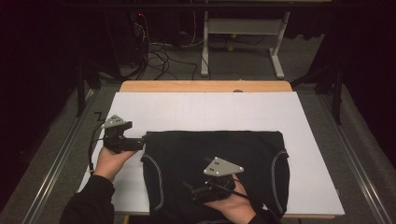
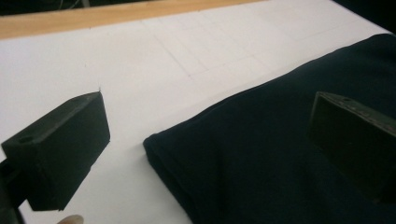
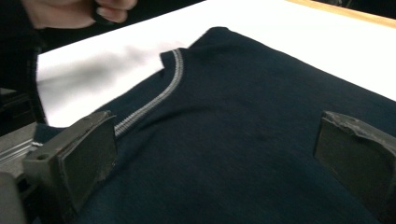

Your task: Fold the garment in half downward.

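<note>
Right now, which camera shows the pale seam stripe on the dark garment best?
The right gripper view: the pale seam stripe runs close and sharp across the dark garment. The high view shows thin curved seams at both sides; the left gripper view shows just dark fabric.

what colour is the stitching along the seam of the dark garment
Light grey, almost white, against the dark navy garment; the seam stitching shows best in the right gripper view.
</note>
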Demonstrator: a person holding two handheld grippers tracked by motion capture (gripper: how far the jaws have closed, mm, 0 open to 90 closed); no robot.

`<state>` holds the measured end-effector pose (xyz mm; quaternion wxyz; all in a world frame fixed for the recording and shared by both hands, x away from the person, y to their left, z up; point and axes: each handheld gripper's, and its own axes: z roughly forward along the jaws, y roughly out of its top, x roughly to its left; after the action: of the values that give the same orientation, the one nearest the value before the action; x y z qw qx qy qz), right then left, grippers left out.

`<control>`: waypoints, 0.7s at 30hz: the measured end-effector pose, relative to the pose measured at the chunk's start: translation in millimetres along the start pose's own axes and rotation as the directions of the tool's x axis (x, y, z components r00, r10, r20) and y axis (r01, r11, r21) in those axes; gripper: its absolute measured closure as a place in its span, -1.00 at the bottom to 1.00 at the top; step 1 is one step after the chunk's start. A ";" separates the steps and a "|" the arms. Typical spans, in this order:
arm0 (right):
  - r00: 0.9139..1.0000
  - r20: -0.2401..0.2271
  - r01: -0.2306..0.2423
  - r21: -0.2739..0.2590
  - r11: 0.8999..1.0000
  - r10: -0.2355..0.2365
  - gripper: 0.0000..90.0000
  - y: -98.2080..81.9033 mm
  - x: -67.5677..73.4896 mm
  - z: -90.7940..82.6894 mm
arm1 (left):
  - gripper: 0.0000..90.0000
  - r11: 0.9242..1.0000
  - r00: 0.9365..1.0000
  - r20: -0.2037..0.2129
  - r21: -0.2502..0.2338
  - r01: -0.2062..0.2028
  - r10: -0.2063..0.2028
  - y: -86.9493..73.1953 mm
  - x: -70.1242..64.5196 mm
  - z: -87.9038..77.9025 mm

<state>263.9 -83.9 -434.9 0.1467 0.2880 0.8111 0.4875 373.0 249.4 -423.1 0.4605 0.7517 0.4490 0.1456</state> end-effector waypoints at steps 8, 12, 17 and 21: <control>1.000 -0.022 0.003 0.012 1.000 -0.003 -0.99 2.4 11.8 8.3 | -0.98 0.995 0.999 -0.009 0.082 0.047 -0.047 -8.1 21.0 39.1; 1.000 -0.011 0.014 0.029 0.999 -0.014 -0.99 0.2 14.7 7.3 | -0.98 0.985 0.997 -0.015 0.154 0.081 -0.080 -17.4 28.2 56.7; 1.000 -0.001 0.008 0.041 0.999 -0.008 -0.99 -3.7 13.5 5.9 | -0.90 0.983 0.997 -0.035 0.171 0.067 -0.062 -20.2 26.9 64.0; 1.000 0.003 0.004 0.045 0.999 -0.004 -0.99 -5.5 13.7 5.6 | -0.69 0.979 0.998 -0.044 0.198 0.043 -0.035 -20.9 22.9 67.6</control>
<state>254.2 -73.5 -441.7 0.1423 0.2904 0.8223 0.4683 417.2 233.7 -480.8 0.3768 0.7820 0.4851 0.1060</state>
